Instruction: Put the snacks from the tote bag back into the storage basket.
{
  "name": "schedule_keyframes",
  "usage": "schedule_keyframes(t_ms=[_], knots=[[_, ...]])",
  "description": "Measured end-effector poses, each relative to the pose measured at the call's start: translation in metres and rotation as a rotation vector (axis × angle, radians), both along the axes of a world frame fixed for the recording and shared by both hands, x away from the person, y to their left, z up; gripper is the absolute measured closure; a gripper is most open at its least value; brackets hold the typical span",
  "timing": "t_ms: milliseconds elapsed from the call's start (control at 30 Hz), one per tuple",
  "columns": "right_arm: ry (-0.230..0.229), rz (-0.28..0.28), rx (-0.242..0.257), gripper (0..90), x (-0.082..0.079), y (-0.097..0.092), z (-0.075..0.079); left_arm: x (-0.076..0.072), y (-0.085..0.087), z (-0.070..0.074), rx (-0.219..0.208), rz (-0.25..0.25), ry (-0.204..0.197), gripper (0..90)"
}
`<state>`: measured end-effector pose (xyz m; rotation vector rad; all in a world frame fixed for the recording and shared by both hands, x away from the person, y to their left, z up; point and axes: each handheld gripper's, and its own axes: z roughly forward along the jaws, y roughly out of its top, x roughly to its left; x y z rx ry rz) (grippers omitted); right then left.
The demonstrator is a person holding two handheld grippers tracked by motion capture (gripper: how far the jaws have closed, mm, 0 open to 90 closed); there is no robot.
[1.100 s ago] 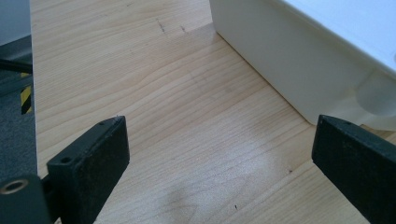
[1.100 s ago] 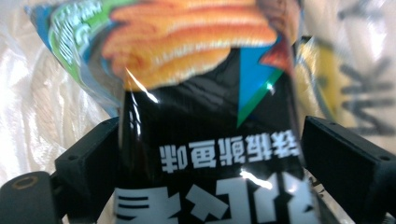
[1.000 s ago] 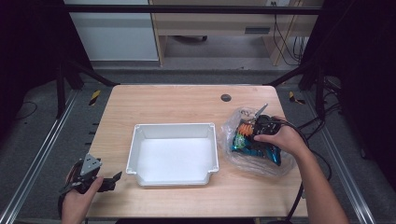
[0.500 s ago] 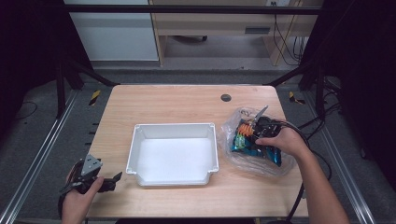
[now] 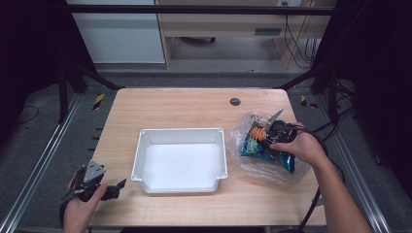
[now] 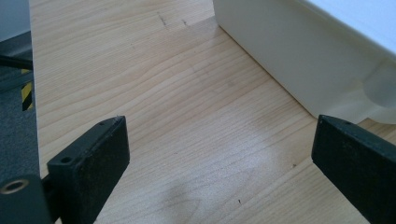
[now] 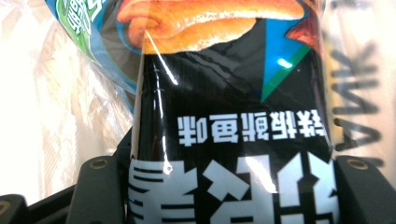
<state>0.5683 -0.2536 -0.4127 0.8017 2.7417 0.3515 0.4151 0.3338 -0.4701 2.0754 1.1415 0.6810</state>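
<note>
Clamping my right gripper (image 5: 275,132) on the black snack pack (image 7: 229,140) inside the clear bag (image 5: 243,141) at the desk's (image 5: 184,104) 3 o'clock, jaws just closed on it, I risk dragging the bag along if its film snags. My left gripper (image 5: 115,187) idles at 8 o'clock, jaws apart. I count one white tray (image 5: 221,145), one bag, and several packs.

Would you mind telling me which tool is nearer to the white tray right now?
Left. The left tool sits just off the white tray's near-left corner, jaws open. The right tool is farther off, inside the clear plastic bag, gripping a black snack packet.
</note>
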Motion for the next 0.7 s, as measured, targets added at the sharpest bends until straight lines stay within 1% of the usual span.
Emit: schedule_keyframes(t_ms=[33, 100, 133, 267, 300, 333, 367, 400, 433, 600, 700], knots=[[-0.003, -0.006, 0.005, 38.1, -0.001, -0.001, 0.002, 0.0, 0.0, 0.0, 0.0, 0.002, -0.001, 3.9], [-0.017, 0.003, 0.012, 38.2, -0.002, -0.003, 0.007, 0.0, 0.001, 0.001, 0.0, 0.001, -0.002, 3.9], [-0.016, -0.01, 0.016, 38.2, -0.004, -0.003, 0.009, 0.0, 0.0, 0.001, -0.002, 0.002, -0.004, 3.9], [-0.029, -0.009, 0.011, 38.4, -0.007, -0.006, 0.016, 0.0, 0.0, 0.0, -0.004, 0.002, -0.004, 3.9], [-0.033, -0.003, 0.003, 38.3, -0.008, -0.007, 0.019, 0.0, 0.0, 0.001, -0.003, 0.001, -0.004, 3.9], [-0.04, -0.014, 0.004, 38.3, -0.009, -0.007, 0.02, 0.0, 0.0, 0.001, -0.003, 0.001, -0.005, 3.9], [-0.049, -0.005, -0.001, 38.4, -0.009, -0.007, 0.021, 0.0, 0.0, 0.0, -0.005, 0.003, -0.005, 3.9], [-0.049, -0.005, -0.001, 38.4, -0.009, -0.007, 0.021, 0.0, 0.0, 0.0, -0.005, 0.003, -0.005, 3.9], [-0.057, -0.003, 0.0, 38.4, -0.011, -0.007, 0.026, 0.0, 0.0, 0.0, -0.004, 0.003, -0.005, 3.9], [-0.076, -0.004, -0.01, 38.4, -0.015, -0.007, 0.033, 0.0, 0.0, 0.001, -0.002, 0.002, -0.004, 3.9], [-0.093, -0.037, 0.003, 38.5, -0.019, -0.013, 0.039, 0.0, 0.001, 0.001, -0.005, 0.005, -0.007, 3.9]])
